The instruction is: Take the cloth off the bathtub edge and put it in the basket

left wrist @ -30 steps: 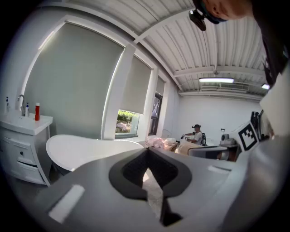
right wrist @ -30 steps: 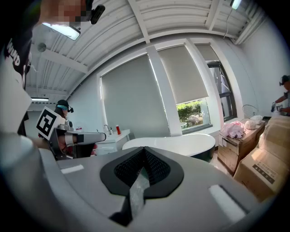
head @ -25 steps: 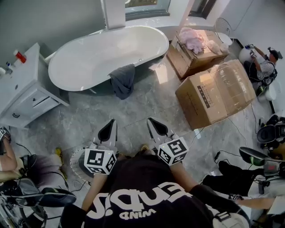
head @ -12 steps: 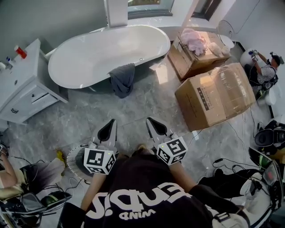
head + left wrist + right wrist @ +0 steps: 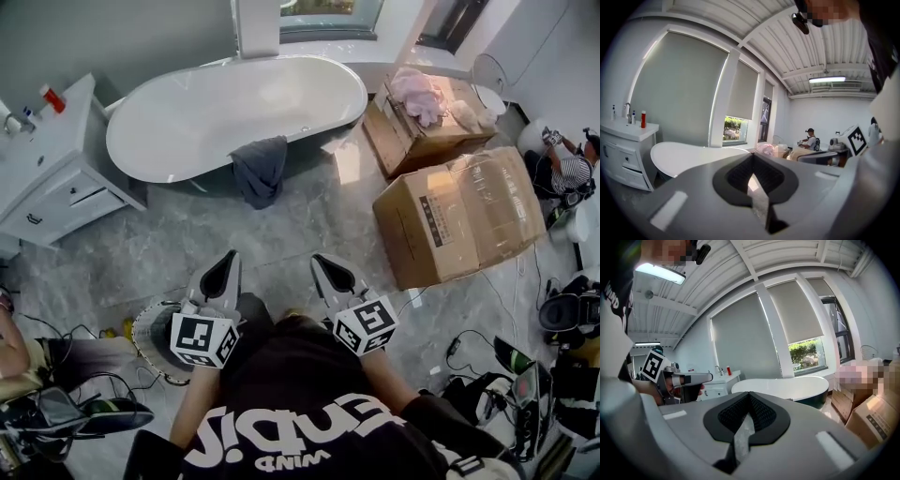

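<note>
A dark grey cloth [image 5: 260, 169] hangs over the near edge of the white bathtub [image 5: 206, 117], its lower end trailing toward the floor. Both grippers are held side by side in front of the person's chest, well short of the tub. My left gripper [image 5: 230, 258] is shut with nothing in it. My right gripper [image 5: 320, 260] is shut and empty too. A round basket [image 5: 150, 330] stands on the floor beside the left gripper, partly hidden by it. The tub [image 5: 689, 154] lies ahead in the left gripper view and also shows, as the tub [image 5: 787, 387], in the right gripper view.
Two cardboard boxes [image 5: 459, 216] [image 5: 427, 117] stand right of the tub, the far one topped with pink fabric. A white vanity cabinet [image 5: 52, 169] sits at left. Cables, gear and people crowd the floor at lower left and at right [image 5: 567, 169].
Both grippers stay shut and side by side. The head view has shifted a little, and more of the basket shows beside the left gripper.
</note>
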